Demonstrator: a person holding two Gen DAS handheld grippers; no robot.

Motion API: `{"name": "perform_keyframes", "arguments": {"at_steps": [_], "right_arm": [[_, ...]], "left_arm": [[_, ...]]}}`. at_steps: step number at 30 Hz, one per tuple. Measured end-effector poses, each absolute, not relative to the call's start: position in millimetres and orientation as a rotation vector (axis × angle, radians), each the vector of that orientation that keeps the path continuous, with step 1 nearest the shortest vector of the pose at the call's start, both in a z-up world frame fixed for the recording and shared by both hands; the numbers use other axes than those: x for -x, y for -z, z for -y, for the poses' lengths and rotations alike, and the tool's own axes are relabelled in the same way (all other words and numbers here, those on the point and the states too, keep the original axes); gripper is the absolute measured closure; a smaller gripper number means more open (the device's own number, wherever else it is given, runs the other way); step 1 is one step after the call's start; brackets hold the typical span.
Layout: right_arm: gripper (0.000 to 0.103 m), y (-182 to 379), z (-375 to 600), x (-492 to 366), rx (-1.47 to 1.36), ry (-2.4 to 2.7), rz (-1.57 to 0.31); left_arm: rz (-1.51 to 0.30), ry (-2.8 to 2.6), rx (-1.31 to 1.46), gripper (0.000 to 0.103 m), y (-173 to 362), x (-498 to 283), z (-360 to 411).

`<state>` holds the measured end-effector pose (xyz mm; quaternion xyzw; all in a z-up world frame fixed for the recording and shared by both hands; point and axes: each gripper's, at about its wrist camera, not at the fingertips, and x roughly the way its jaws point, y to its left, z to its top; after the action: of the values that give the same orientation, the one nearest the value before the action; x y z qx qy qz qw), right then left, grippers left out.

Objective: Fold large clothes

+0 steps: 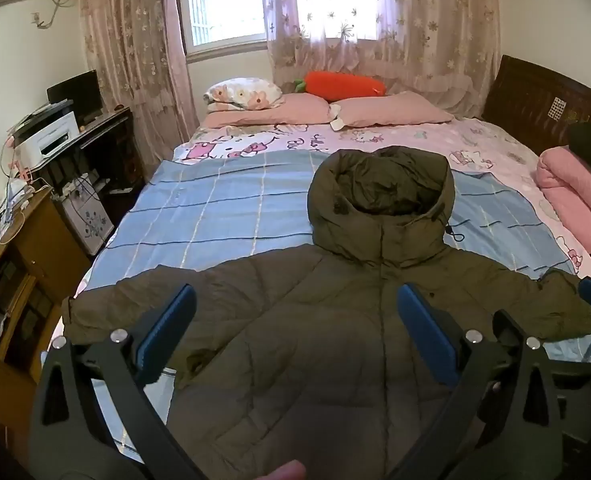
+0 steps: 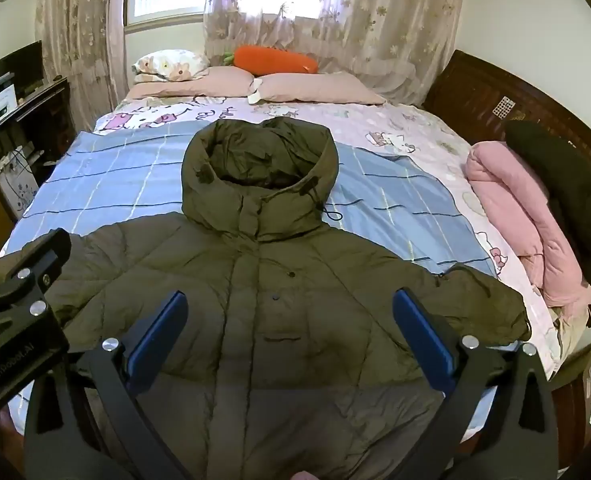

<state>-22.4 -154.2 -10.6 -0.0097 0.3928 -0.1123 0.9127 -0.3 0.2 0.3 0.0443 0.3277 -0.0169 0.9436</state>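
Olive-green and quilted, the coat (image 1: 335, 320) lay spread face up on the blue checked blanket (image 1: 215, 208) that covered the near half of the bed (image 1: 495, 148), and I had both tools hanging over its lower half. Nothing was folded yet, as far as I could judge: both sleeves stuck straight out to the sides, the hood (image 2: 259, 172) lay open and flat, the front was closed down the middle. So the whole job was ahead of me, sleeves in, hood down, body doubled over.

My left gripper (image 1: 295, 332) was spread wide, blue pads well apart, holding nothing, poised above the chest and the left sleeve (image 1: 135, 304). My right gripper (image 2: 291, 332) was just as wide and just as empty, over the placket and the chest pocket. Neither one touched the fabric, from what I could see.

As for direction, the coat's long axis ran from me toward the pink pillows (image 2: 255, 84) and the window, hood at the far end, hem nearest me and dropping out of view under the tools. The sleeves made the cross line, the right cuff (image 2: 507, 312) reaching toward the rolled pink quilt (image 2: 515, 216), near it but not touching.
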Motion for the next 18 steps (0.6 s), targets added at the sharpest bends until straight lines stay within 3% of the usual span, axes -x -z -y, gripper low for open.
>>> {"name": "perform_keyframes", "arguments": {"at_steps": [18], "right_arm": [[0.001, 14.0, 151.6, 21.6, 0.024, 0.229, -0.817]], "left_arm": [[-0.673, 0.034, -0.084, 0.002, -0.3, 2.3, -6.8]]}}
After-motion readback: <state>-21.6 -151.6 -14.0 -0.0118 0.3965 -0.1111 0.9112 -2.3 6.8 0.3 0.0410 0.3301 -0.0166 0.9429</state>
